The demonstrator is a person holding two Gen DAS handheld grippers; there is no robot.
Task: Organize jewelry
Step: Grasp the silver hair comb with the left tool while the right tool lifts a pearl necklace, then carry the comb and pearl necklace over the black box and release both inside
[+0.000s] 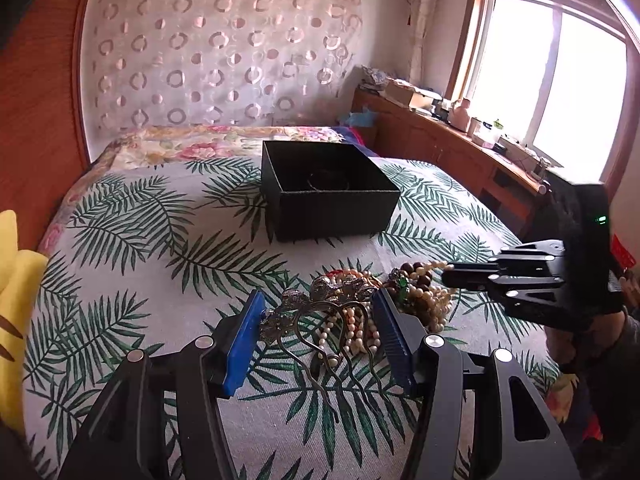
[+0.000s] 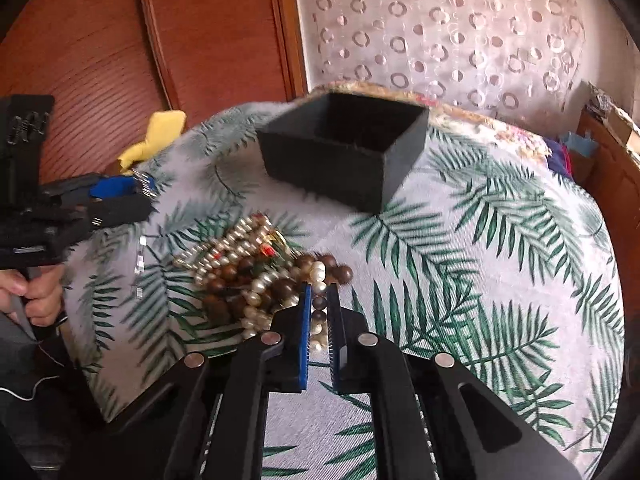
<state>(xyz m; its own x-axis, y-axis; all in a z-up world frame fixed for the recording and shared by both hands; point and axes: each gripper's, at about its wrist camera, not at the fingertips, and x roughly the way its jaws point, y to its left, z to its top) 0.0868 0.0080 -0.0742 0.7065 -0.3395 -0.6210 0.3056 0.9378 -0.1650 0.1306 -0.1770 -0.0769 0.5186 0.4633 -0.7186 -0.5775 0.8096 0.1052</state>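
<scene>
Barely begun: left gripper (image 1: 316,340) hangs released over a metal hair comb (image 1: 320,320); the jewelry pile (image 2: 256,276) lies mid-bed; right gripper (image 2: 319,312) clenches its bead strand (image 2: 319,304); the black box (image 1: 326,192) beyond holds little

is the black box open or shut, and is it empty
Open: the black box has no lid on and its dark inside shows. Not empty: a thin ring-shaped piece, perhaps a bracelet, lies on its floor.
</scene>
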